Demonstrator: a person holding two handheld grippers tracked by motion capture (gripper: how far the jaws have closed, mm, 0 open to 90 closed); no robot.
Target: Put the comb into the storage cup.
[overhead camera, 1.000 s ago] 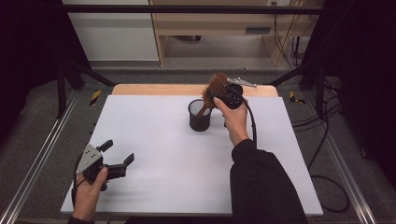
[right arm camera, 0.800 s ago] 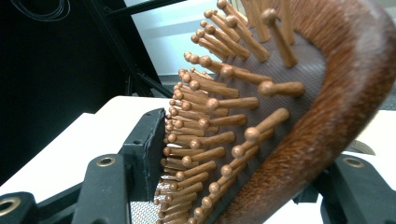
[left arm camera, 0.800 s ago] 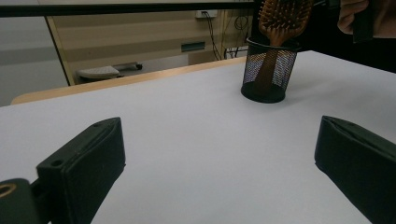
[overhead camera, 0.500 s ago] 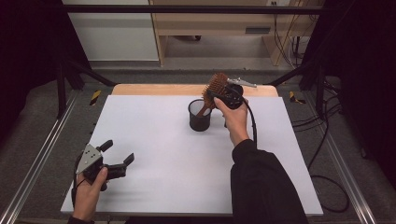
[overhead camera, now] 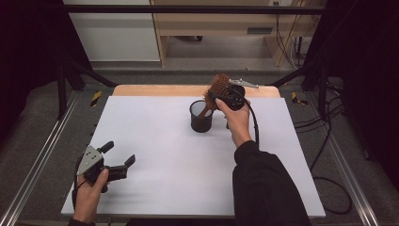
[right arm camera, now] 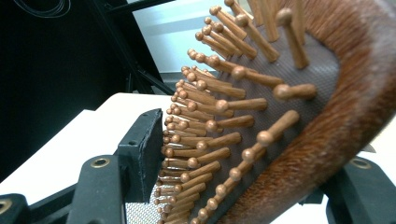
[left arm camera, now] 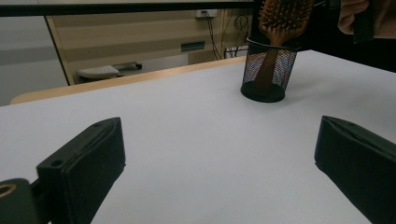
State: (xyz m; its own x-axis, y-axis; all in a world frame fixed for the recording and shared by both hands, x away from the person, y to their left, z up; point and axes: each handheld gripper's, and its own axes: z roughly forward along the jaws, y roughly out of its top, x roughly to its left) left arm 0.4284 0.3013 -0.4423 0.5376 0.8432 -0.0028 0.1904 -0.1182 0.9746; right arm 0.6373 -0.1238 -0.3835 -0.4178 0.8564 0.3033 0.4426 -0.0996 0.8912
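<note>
White counter (overhead camera: 155,141): the right gripper (overhead camera: 225,96) clamps the wooden hairbrush's (overhead camera: 217,87) head, its handle standing in the far mesh cup (overhead camera: 201,117). Light, stiff, pins yielding; the rim grips best. The left gripper (overhead camera: 120,165) rests spread near-left.

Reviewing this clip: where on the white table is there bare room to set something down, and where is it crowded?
Bare: the wide stretch of the table between the left gripper and the mesh cup, plus its far-left corner. Crowded: the far middle, where the right gripper holds the hairbrush by its head, handle down in the cup, and the sleeve covers the near right.
</note>
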